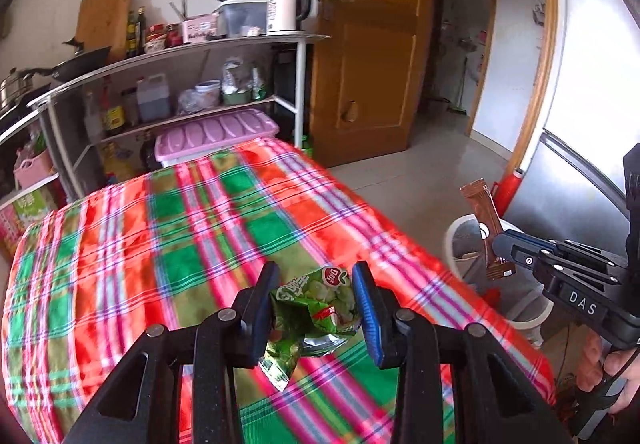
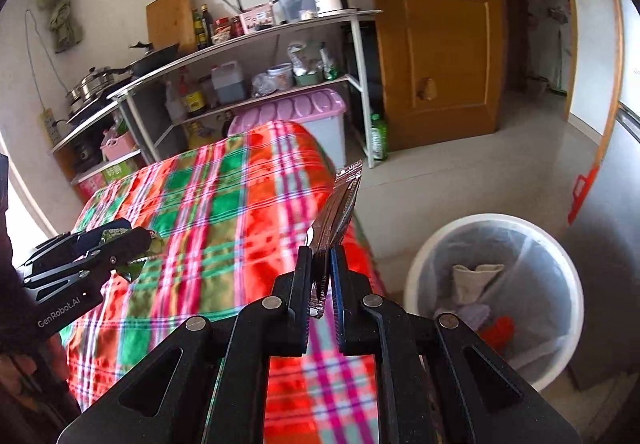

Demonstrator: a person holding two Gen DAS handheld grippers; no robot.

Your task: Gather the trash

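Trash is in both tools, above the plaid-covered surface (image 1: 120, 244). A crumpled green snack bag (image 1: 316, 308) sits squeezed between the fingers of the left tool (image 1: 316, 312), its jaws set narrow. The right tool (image 2: 322, 284) is clamped tight on a thin brown wrapper (image 2: 340, 204) that sticks up past its tips. Just beside the surface stands a white bin (image 2: 416, 276), lined and partly filled.

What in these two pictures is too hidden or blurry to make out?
- Bin contents: right wrist view, mostly veiled by the liner; left wrist view, blocked by the right gripper.
- Brown wrapper print: seen edge-on.
- Green snack bag lower half: crumpled between the left gripper fingers.
- Tablecloth: motion-blurred.
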